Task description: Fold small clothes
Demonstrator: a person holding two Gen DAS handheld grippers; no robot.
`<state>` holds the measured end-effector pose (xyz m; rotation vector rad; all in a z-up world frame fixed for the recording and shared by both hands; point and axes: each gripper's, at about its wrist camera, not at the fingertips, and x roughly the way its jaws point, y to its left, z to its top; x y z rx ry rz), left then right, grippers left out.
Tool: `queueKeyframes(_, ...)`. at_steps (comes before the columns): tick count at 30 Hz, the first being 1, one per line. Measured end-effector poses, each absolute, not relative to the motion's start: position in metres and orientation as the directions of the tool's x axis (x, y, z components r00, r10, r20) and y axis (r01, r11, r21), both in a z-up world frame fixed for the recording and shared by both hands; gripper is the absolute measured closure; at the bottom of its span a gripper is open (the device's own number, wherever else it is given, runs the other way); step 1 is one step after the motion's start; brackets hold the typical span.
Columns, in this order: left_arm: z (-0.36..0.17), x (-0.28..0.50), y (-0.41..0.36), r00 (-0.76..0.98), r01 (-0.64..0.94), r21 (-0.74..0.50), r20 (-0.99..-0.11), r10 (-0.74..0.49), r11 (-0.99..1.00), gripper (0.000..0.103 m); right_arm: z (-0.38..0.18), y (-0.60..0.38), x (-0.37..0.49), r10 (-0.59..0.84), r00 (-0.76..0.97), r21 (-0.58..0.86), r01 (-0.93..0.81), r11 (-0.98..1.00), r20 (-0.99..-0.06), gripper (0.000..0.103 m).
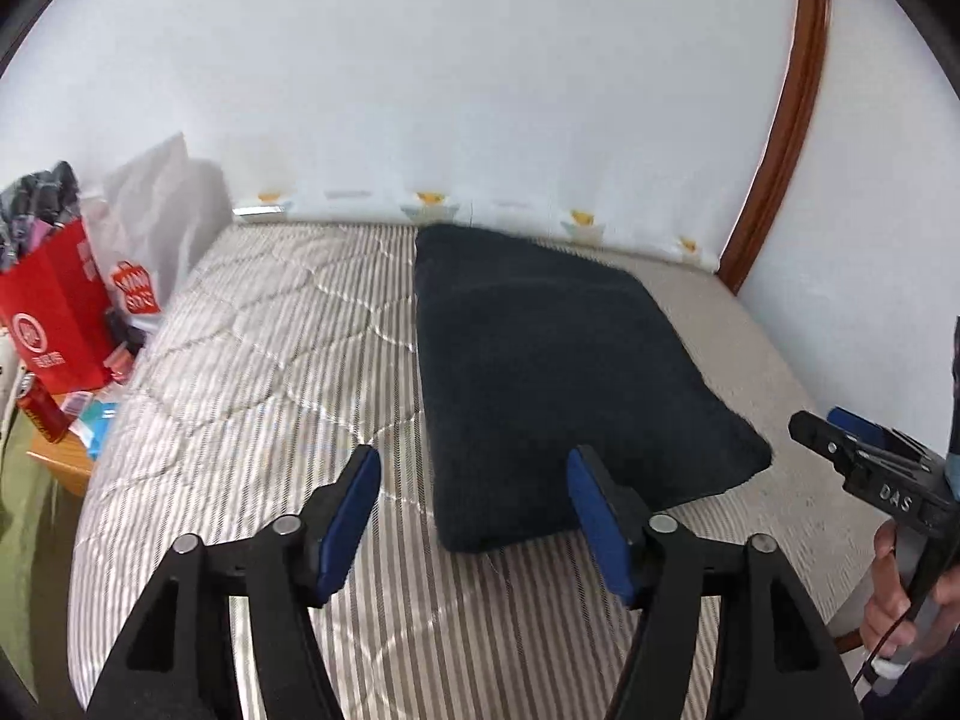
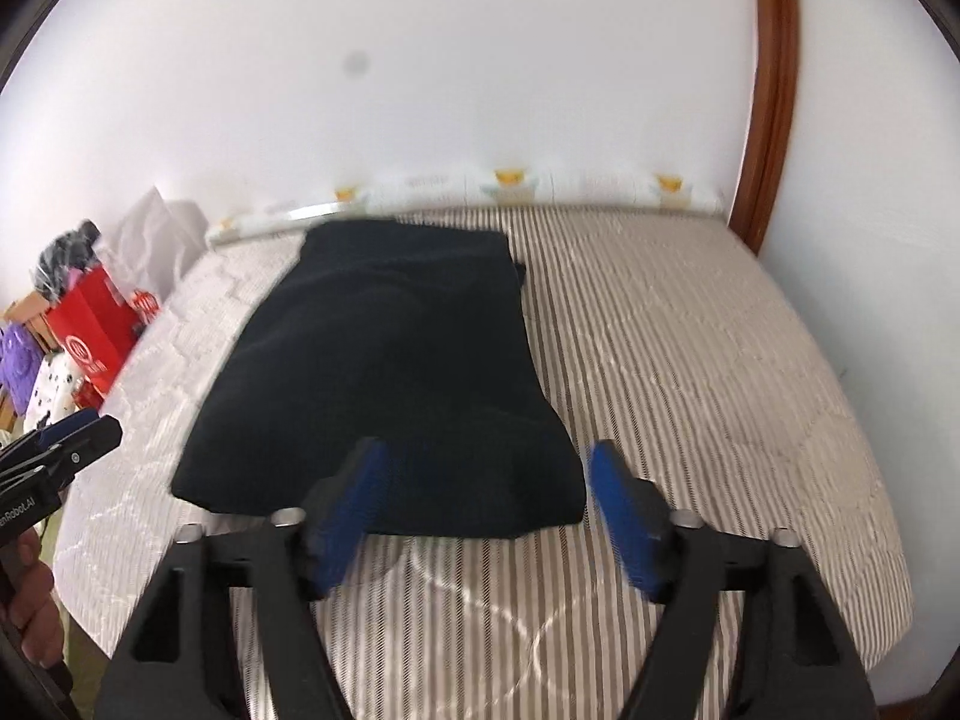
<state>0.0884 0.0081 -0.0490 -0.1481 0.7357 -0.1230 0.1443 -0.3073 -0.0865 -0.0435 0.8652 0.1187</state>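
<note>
**Left wrist and right wrist agree: dark garment dead ahead, long axis running away from both grippers**

Left wrist view shows the dark garment (image 1: pixel 558 372) lying flat on the striped mattress (image 1: pixel 288 348), already a compact oblong with no sleeves or loose ends visible; its long axis runs from the near edge of the bed toward the white wall (image 1: pixel 450 72); its short near edge faces the person.

The left gripper (image 1: pixel 474 516) hangs over the mattress with its blue pads spread wide and nothing between them; the right-hand pad sits over the garment's near left corner, the other over bare stripes; whether either touches the cloth cannot be told.

In the right wrist view the right gripper (image 2: pixel 486 510) is likewise wide open and empty; its blue pads frame the right part of the near edge of the garment (image 2: pixel 390 372), the right one just past the near right corner; this view is somewhat blurred.

So each claw stands at its own near corner, neither clearly nearer than the other; the cloth lies forward of both. My judgement: a further fold would carry the near edge forward along the long axis toward the far one, which calls for both to close on their corners together; an uneven pinch could skew the fold.

A red paper bag (image 1: pixel 54 312) stands off the bed's left side, well apart from the work.
</note>
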Motion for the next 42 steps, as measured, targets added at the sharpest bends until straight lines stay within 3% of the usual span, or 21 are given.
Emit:
queueKeyframes(5,-0.034,0.049,0.006,0.774,0.029,-0.147,-0.623,-0.115,0.989,0.032,-0.064,-0.308,0.109,0.071,0.665,0.0,-0.106,0.994,-0.743,0.026)
queueKeyframes(12,-0.029,0.014,0.009,0.788,0.011,-0.127,-0.609,-0.087,0.992,0.025,-0.048,-0.315,0.063,-0.008,0.72,-0.075,-0.061,0.995,-0.694,0.003)
queueKeyframes(42,-0.019,-0.017,-0.019,0.81,0.034,-0.082,-0.582,-0.076,0.996,0.023,-0.034,-0.337,0.015,-0.043,0.738,-0.066,-0.001,0.998,-0.674,0.001)
